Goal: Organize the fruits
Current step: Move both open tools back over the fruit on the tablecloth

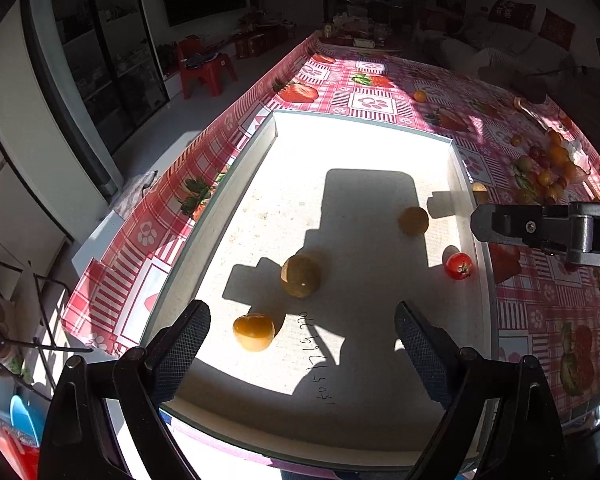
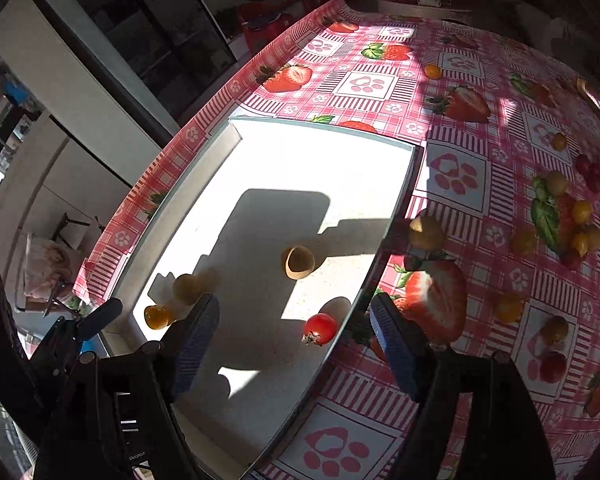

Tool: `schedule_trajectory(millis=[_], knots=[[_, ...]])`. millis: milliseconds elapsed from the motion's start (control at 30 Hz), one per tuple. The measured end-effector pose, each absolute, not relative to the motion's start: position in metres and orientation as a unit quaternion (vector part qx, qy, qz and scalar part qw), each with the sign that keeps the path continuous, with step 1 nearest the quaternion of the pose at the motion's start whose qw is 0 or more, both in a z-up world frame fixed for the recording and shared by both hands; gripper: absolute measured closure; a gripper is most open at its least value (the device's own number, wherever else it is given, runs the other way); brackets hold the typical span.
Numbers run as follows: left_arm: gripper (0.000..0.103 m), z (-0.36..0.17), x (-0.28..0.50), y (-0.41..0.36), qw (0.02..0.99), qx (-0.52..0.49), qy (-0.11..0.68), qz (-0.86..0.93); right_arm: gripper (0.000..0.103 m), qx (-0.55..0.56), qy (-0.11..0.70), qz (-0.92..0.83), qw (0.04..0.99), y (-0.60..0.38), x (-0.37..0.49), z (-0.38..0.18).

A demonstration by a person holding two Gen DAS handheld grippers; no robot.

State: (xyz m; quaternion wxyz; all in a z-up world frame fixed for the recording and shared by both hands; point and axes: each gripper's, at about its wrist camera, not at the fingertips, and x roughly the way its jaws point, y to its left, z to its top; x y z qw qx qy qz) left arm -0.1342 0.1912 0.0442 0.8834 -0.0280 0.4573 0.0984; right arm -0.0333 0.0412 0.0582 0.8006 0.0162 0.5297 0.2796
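While both grippers hang over the white tray, neither holds anything; the left gripper stands wide apart with only the tray floor between its fingers, and the right gripper is likewise spread, the red tomato lying loose between its fingers and touched by neither.

Four fruits rest inside the tray: that tomato against the right wall, a yellow fruit farther in, a dull round fruit near the middle, and an orange fruit just ahead of the left gripper's left finger.

What remains to be sorted lies outside, on the strawberry tablecloth, to the right of the tray and so on the right gripper's side; the nearest is a yellow-green fruit just beyond the tray's right wall, up and to the right of the right gripper; the main heap of small fruits sits well off to the right again.

My judgement is that the right gripper is the nearer one for the next pick, and must swing rightward over the tray wall; the fruits are round, so no axis matters.
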Motion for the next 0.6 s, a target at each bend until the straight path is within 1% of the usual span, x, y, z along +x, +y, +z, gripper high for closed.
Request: schedule_trajectory(millis=[200,433,600], knots=[[0.009,0.060,-0.122,0.151,0.889,-0.009,0.455,0.056,0.022,0.050,0.536,0.239,0.808,-0.016,-0.032,0.052],[0.009,0.077,-0.111,0.088,0.894,0.017,0.447,-0.005,0.022,0.059,0.527,0.174,0.830,-0.091,-0.034,0.046],[0.009,0.072,-0.100,0.039,0.889,0.028,0.456,-0.045,0.022,0.053,0.516,0.119,0.847,-0.152,-0.041,0.043]])
